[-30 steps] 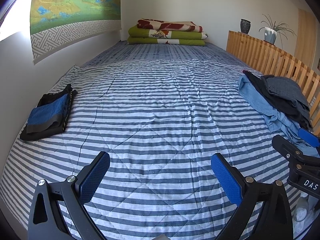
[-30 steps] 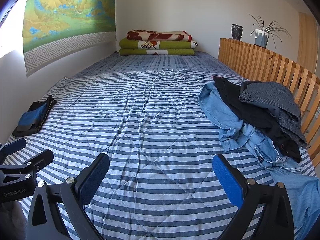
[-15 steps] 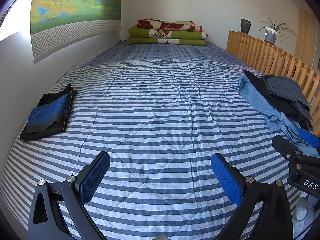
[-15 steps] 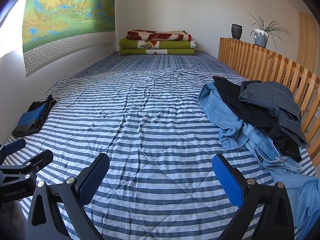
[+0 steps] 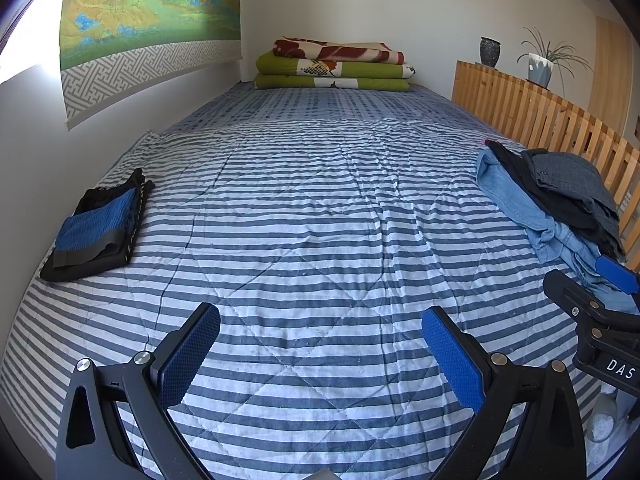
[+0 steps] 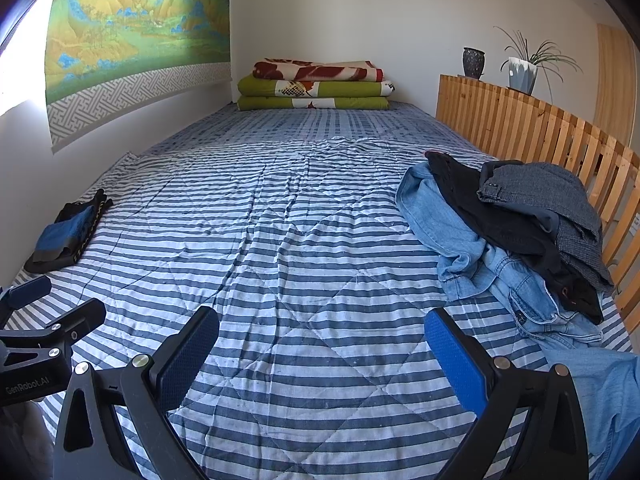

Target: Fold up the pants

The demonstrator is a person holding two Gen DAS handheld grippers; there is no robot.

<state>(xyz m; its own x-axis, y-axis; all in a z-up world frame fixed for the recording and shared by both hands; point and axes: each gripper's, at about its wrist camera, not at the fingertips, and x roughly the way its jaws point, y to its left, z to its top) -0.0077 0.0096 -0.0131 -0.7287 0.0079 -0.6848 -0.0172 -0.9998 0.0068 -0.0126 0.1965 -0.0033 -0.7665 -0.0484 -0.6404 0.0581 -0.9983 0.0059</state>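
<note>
Presently: left gripper (image 5: 320,354) and right gripper (image 6: 322,354), jaws wide, empty, above striped bedspread (image 5: 312,216); unfolded pants pile (image 6: 516,232) right; folded stack (image 5: 94,232) left.

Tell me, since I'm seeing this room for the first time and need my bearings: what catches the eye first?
The striped quilt fills nearly the whole view, with both open grippers, left gripper and right gripper, hovering over it, holding nothing. A loose pile of pants in denim, black and grey lies at the right edge by the wooden slat rail. A small folded stack sits by the left wall.
</note>
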